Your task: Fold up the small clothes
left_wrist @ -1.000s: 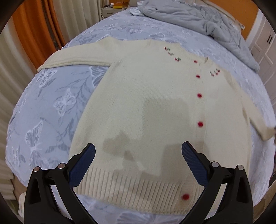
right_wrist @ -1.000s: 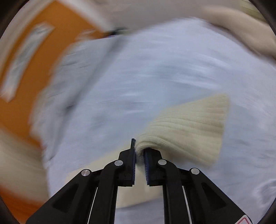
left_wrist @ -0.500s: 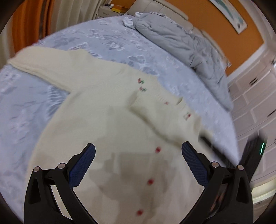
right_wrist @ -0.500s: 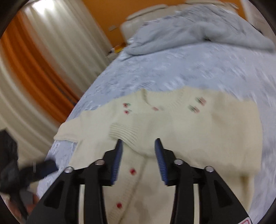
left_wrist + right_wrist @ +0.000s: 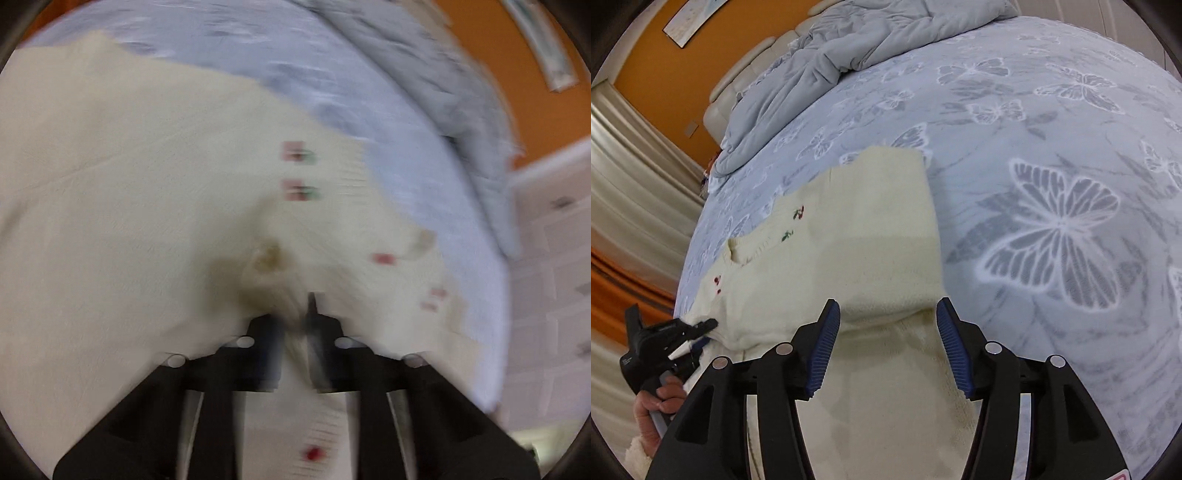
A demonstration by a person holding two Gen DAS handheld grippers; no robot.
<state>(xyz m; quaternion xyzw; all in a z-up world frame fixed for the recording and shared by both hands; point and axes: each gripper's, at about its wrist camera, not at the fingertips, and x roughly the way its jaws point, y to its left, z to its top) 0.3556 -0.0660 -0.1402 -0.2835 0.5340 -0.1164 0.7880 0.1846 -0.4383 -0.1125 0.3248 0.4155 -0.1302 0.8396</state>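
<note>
The cream cardigan (image 5: 857,236) lies on the butterfly-print bedspread (image 5: 1052,155), its right side folded inward. The blurred left wrist view shows the left gripper (image 5: 295,314) pinching cardigan fabric; the sharp right wrist view shows the right gripper (image 5: 886,332) released above the fold, bare bedspread rightward.

Cream cardigan (image 5: 871,229) with red buttons; pale blue bedspread (image 5: 1052,155) with white butterflies; orange wall (image 5: 665,70)
</note>
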